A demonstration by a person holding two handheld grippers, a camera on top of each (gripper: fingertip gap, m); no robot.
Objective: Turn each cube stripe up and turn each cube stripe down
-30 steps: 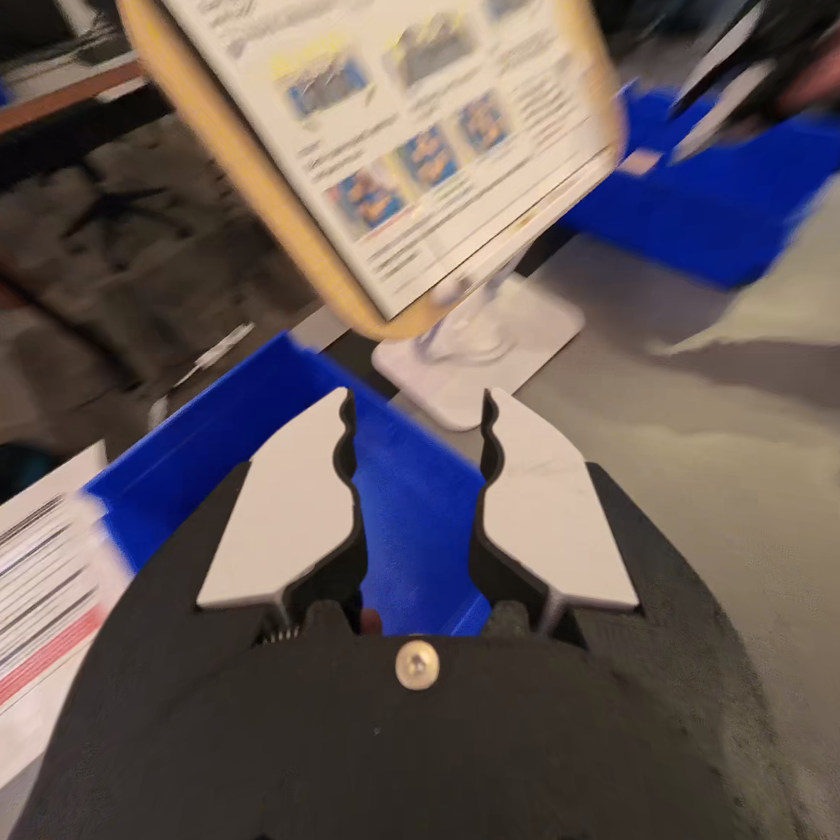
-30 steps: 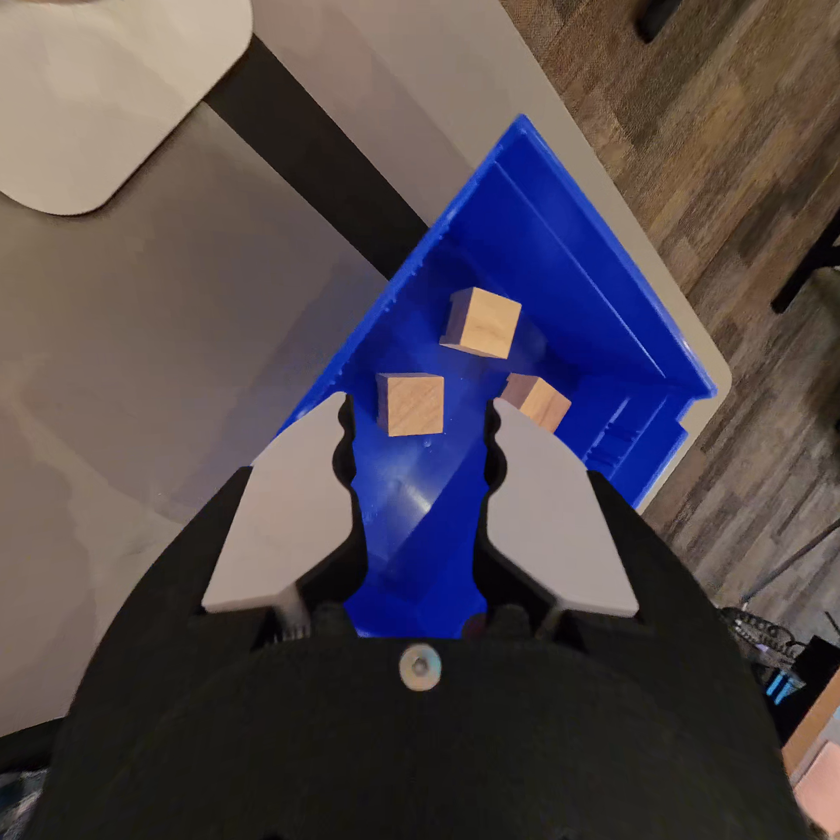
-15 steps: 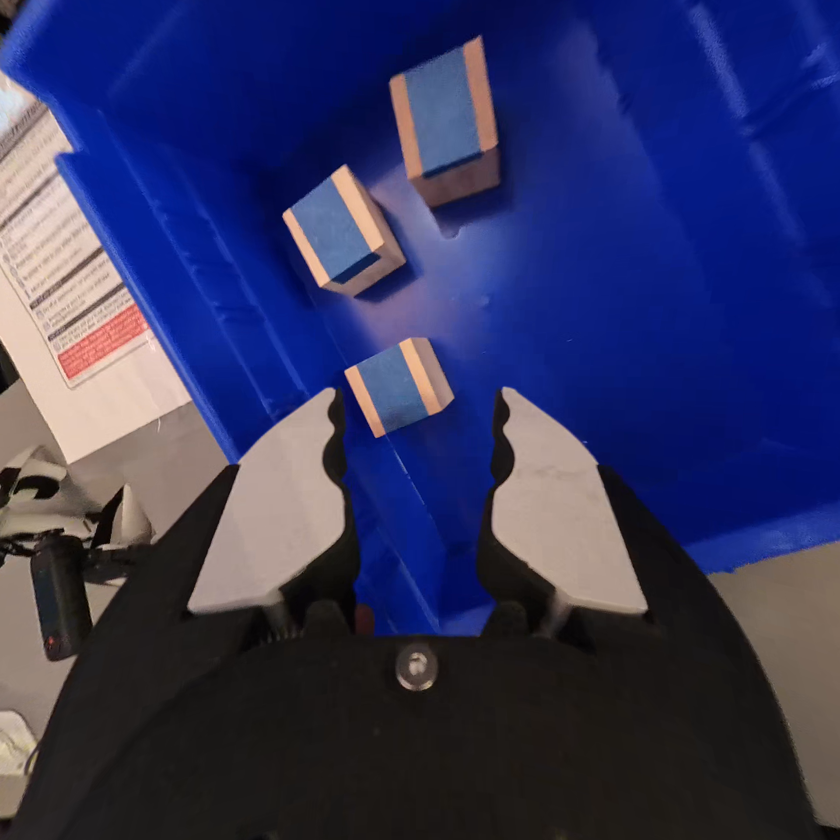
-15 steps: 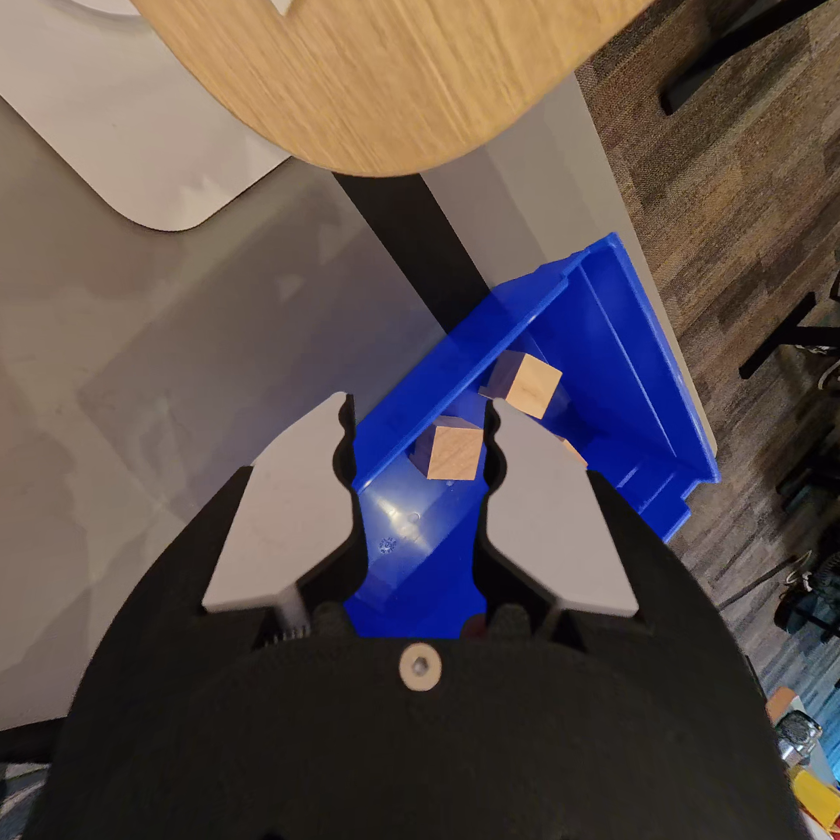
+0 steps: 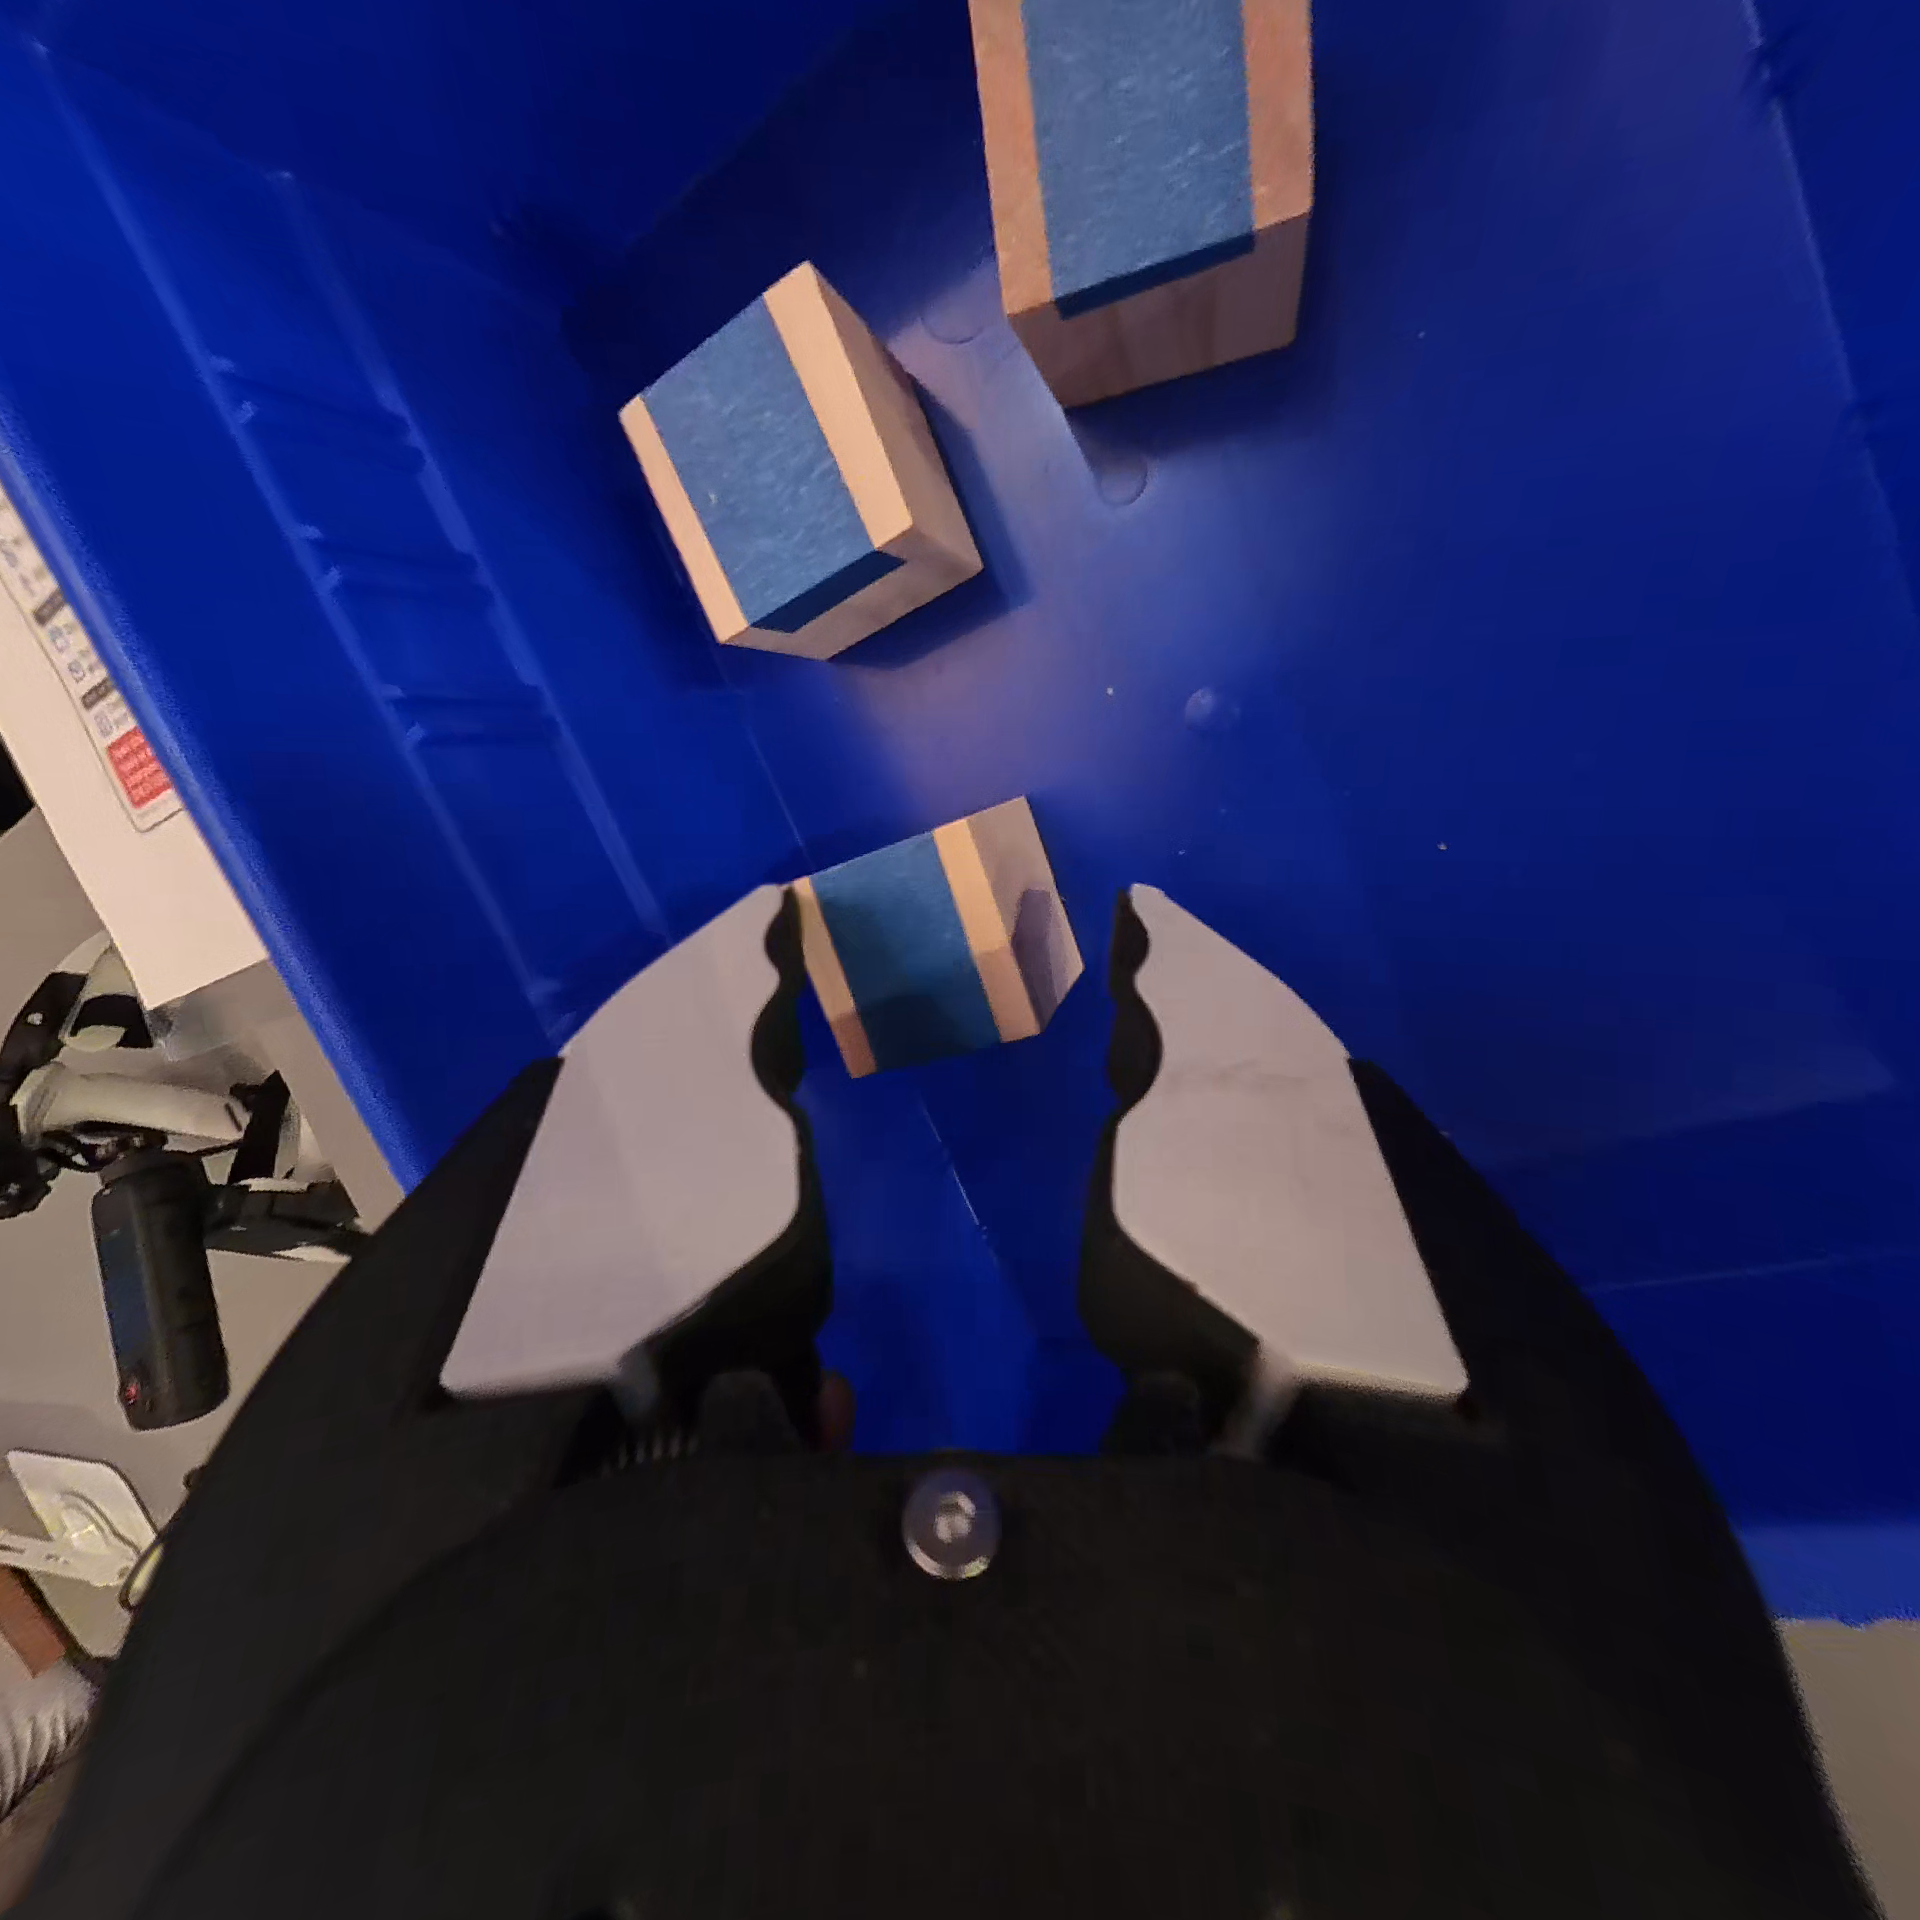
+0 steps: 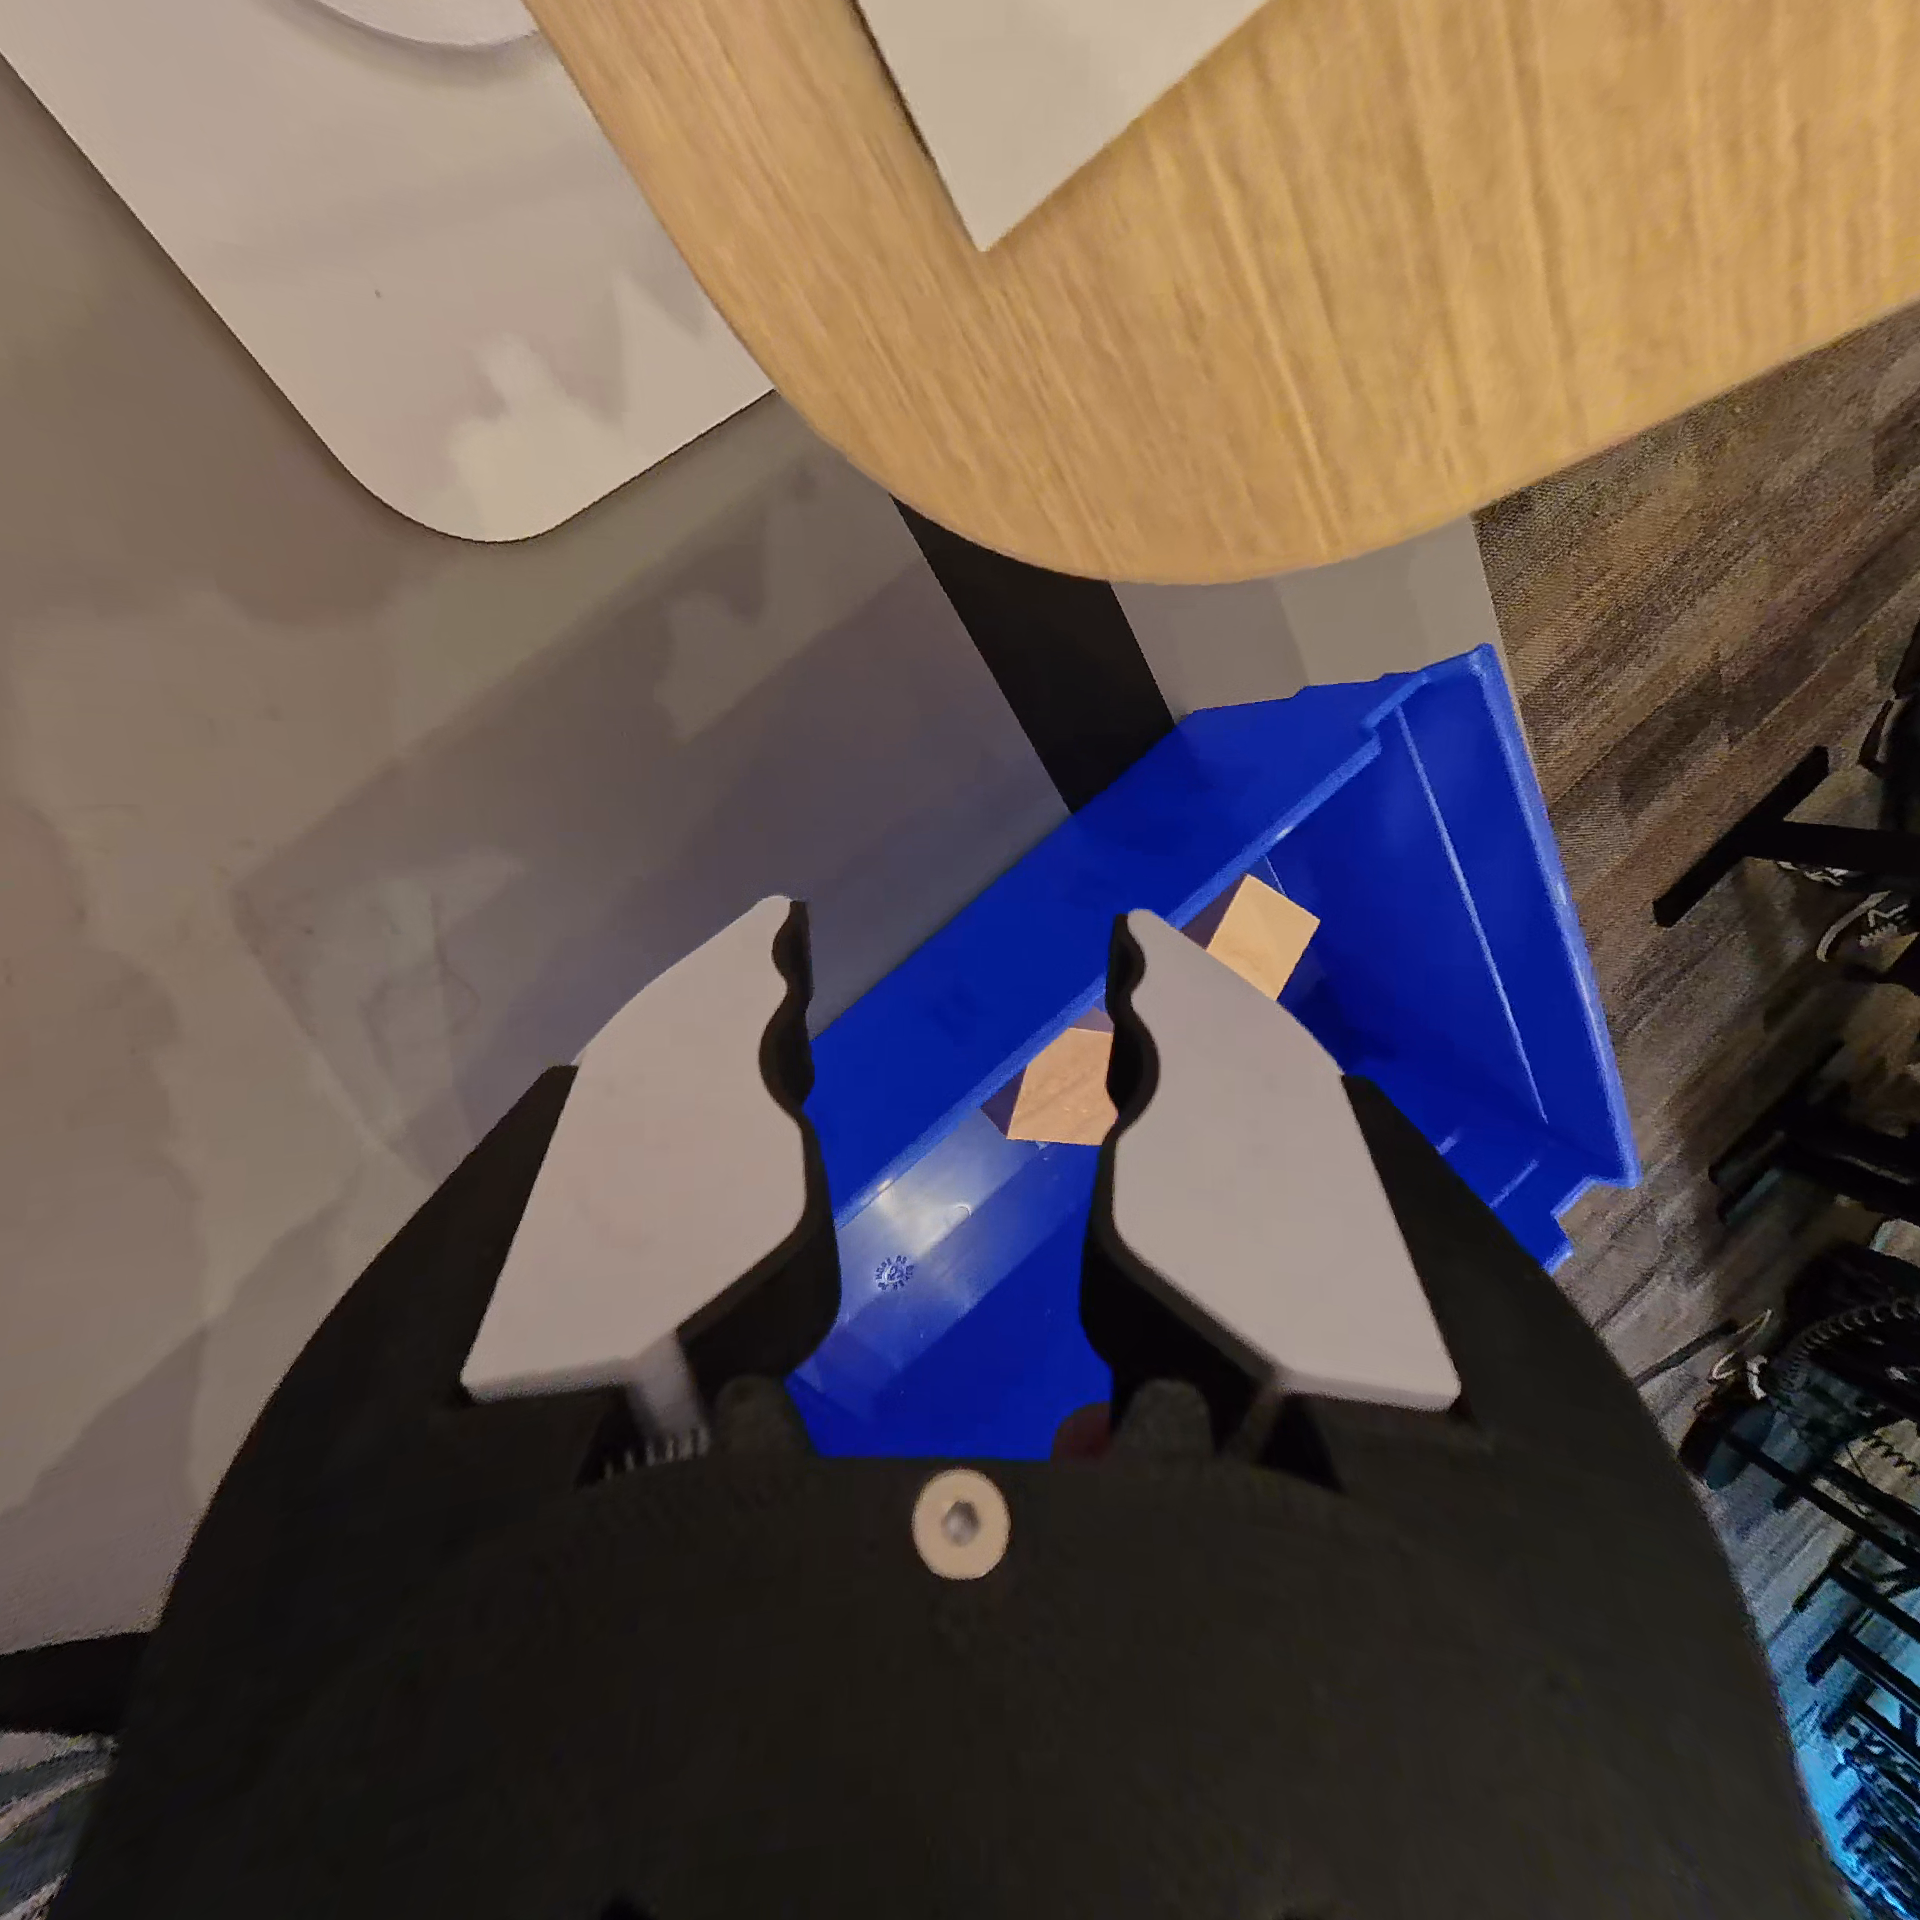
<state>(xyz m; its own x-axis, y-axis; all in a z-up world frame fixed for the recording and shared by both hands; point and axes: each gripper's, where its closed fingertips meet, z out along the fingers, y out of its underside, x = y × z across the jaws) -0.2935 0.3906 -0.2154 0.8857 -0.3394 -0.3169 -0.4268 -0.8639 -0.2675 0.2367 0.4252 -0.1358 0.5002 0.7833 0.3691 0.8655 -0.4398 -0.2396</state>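
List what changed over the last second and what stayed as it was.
The left gripper swung from the signboard down into its blue bin, closing on the nearest striped cube, not gripped. The right gripper drew back from its blue bin. Both jaws stayed open; cubes unmoved.

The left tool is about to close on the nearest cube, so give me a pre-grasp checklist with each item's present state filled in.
1. Left tool open: ok, wide gap between the fingers.
2. Nearest cube lies between the fingertips: ok, but nearer the left finger; a clear gap remains on the right.
3. Pads pressing on it: not ok, nothing is gripped yet.
4. Stripe position: ok, blue stripe faces up on all three cubes in the blue bin, including the middle cube and the far cube.
5. Neighbours clear of the grasp: ok, both sit apart, farther in.
6. Right tool out of the way: ok, open and holding nothing, above its own bin.
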